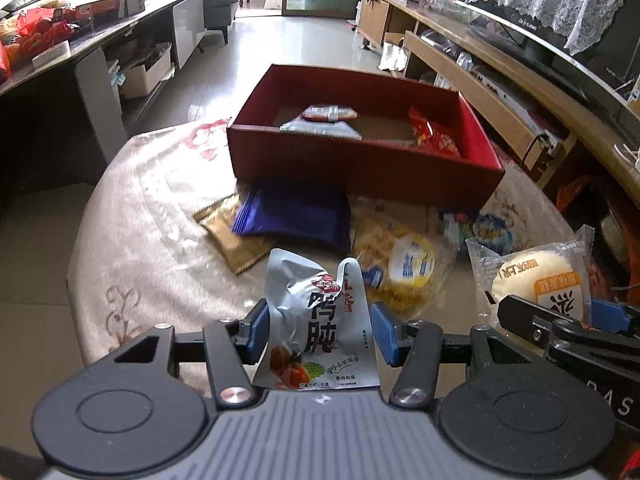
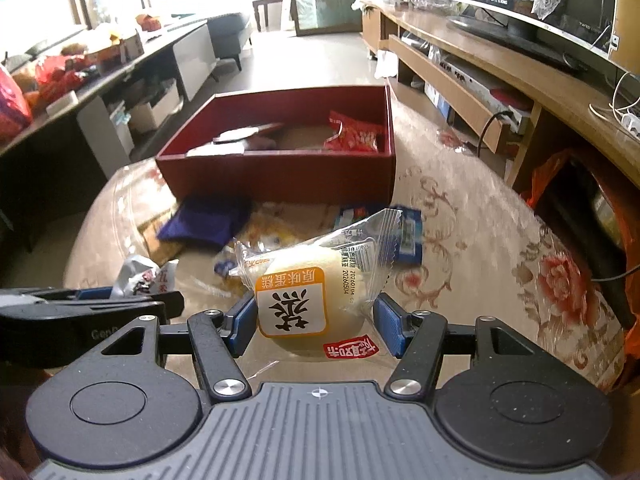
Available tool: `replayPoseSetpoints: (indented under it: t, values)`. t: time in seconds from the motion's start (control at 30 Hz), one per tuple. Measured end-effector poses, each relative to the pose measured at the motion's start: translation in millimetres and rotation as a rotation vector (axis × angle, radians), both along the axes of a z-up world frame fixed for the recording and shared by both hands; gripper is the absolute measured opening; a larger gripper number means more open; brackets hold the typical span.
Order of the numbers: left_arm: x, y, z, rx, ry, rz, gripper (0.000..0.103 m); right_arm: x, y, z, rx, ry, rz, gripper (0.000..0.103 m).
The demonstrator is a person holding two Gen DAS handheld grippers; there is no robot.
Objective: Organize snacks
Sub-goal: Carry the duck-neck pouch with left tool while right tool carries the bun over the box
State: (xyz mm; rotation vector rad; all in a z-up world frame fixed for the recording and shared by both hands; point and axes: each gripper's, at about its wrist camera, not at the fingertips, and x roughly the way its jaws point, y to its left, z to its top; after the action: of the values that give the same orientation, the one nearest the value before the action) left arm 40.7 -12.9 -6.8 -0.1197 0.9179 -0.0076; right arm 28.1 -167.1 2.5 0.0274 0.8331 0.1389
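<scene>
Left wrist view: left tool (image 1: 318,334) clamped on a silver duck snack pouch (image 1: 318,320), near the worktop's (image 1: 160,208) front edge. Right wrist view: right tool (image 2: 316,326) gripping a wrapped steamed cake (image 2: 316,292); red box (image 2: 280,176) sits at the far edge.

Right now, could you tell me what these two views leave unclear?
- Red box floor, left wrist view: near wall hides its front strip.
- Brown packet: part under the purple packet.
- Blue-and-white packet, right wrist view: part behind the held cake; print blurred.
</scene>
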Motion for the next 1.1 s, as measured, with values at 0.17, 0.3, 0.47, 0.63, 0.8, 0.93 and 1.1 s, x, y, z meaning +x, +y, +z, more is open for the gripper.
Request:
replayPoseSetpoints:
  t: [0.17,0.3,0.47,0.63,0.8,0.93,1.1]
  values:
    - [16,-1,6,-0.02,-0.013,0.001,0.054,11,-1,6,0.018,-0.017,-0.003,0.068]
    - [29,-4,13,-0.027,-0.029,-0.004,0.054,23,-2,11,0.029,-0.028,-0.009,0.068]
    - [53,-4,22,-0.032,-0.05,0.004,0.054,42,-3,16,0.036,-0.037,-0.017,0.068]
    - [84,-5,28,-0.029,-0.063,0.017,0.054,67,-3,21,0.039,-0.048,-0.024,0.068]
    - [118,-7,31,-0.023,-0.069,0.027,0.054,95,-5,24,0.052,-0.052,-0.031,0.068]
    - [141,-7,29,-0.016,-0.066,0.035,0.054,119,-5,22,0.051,-0.045,-0.035,0.068]
    - [170,-8,26,-0.003,-0.067,0.05,0.054,146,-6,19,0.062,-0.034,-0.038,0.068]
